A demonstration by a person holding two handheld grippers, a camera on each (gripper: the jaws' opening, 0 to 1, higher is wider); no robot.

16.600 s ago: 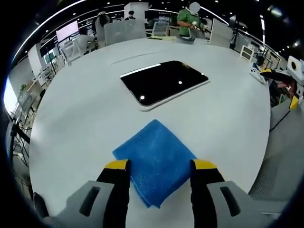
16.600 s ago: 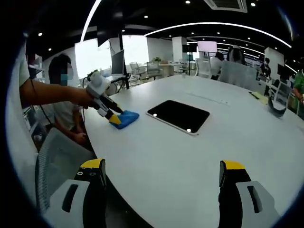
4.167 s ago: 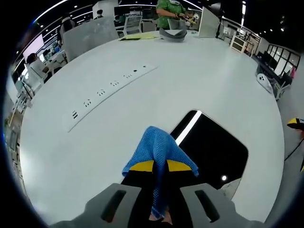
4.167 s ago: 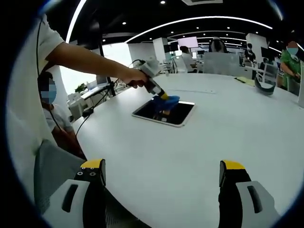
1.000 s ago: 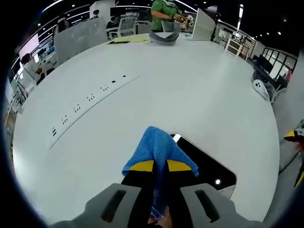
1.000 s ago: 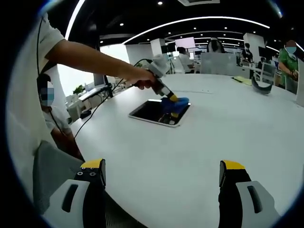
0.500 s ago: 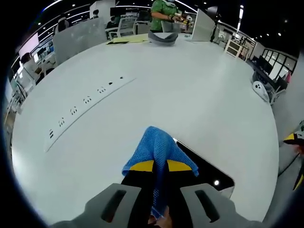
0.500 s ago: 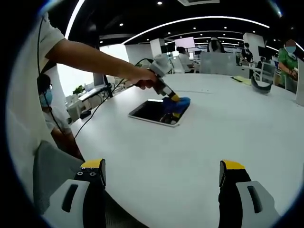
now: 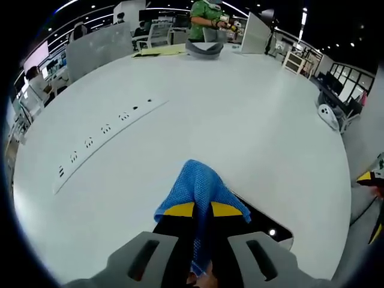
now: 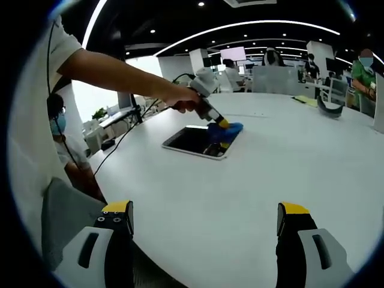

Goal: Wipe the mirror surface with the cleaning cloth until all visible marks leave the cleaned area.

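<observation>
Open-plan office, dark ceiling with strip lights: a large round white bench (image 10: 252, 180) carries a dark mirror (image 10: 195, 140) with a pale rim, lying flat toward the far left part of the benchtop as the right gripper view has it. On the mirror's far right corner sits a blue cleaning cloth (image 10: 226, 130), pinched between the yellow-tipped jaws of the left hand-held gripper (image 10: 221, 124), which a person's hand (image 10: 183, 98) and bare forearm hold down at a slant over the glass.

From the left gripper view the cleaning cloth (image 9: 201, 192) drapes over that hand-held gripper's (image 9: 201, 209) jaws, which are pressed together on the fabric, and it hides most of the mirror (image 9: 264, 222); just a dark wedge with one bright light reflection shows to the right of the jaws. This view also takes in a long recessed socket strip (image 9: 102, 139) running across the bench (image 9: 252, 120) toward its left edge, and a person in a green top (image 9: 208, 11) standing at the far edge behind a grey curved object (image 9: 202, 48).

Nearer the camera in the right gripper view, the right hand-held gripper (image 10: 204, 225) hangs over the bench's near edge with its jaws spread wide and nothing between them. A seated person (image 10: 63, 150) is at the left, beyond the bench.
</observation>
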